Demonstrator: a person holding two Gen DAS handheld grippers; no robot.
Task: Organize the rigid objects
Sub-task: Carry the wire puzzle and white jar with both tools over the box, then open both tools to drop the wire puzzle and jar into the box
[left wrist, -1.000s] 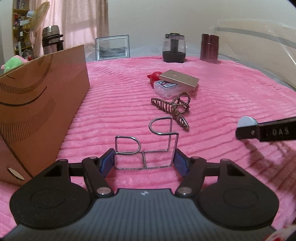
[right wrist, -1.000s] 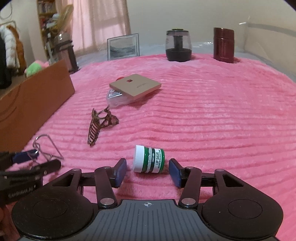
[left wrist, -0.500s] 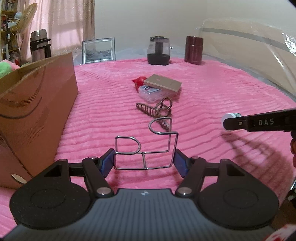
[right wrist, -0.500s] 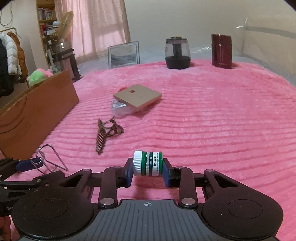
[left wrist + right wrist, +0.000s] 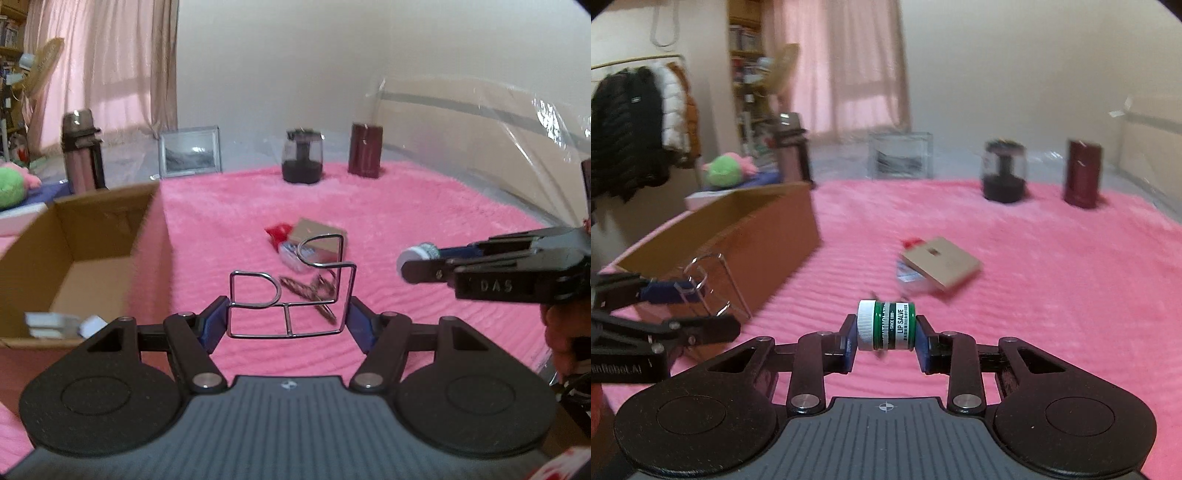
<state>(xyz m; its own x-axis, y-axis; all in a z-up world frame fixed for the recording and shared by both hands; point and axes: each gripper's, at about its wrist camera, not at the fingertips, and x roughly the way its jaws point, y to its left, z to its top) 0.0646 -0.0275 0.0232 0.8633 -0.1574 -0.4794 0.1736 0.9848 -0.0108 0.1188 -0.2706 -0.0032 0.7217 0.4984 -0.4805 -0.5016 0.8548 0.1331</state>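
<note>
My left gripper [image 5: 288,319] is shut on a bent wire holder [image 5: 291,291] and holds it above the pink blanket. My right gripper [image 5: 886,338] is shut on a green lip salve jar [image 5: 886,325] with a white lid, also lifted; the jar shows in the left wrist view [image 5: 417,254]. An open cardboard box [image 5: 85,258] stands to the left, with small white items inside; it also shows in the right wrist view [image 5: 738,236]. On the blanket lie a brown hair claw [image 5: 306,291], a tan flat box [image 5: 942,262] over a clear plastic case [image 5: 908,275], and a red item [image 5: 277,232].
At the blanket's far edge stand a picture frame [image 5: 190,155], a glass teapot [image 5: 301,162] and a dark red canister [image 5: 365,155]. A thermos [image 5: 81,151] and a green plush toy [image 5: 724,173] are beyond the box. Clear plastic sheeting [image 5: 480,140] rises on the right.
My right gripper closed on the lip salve jar and lifted it. Both grippers rose and moved left toward the cardboard box, whose open inside now shows.
</note>
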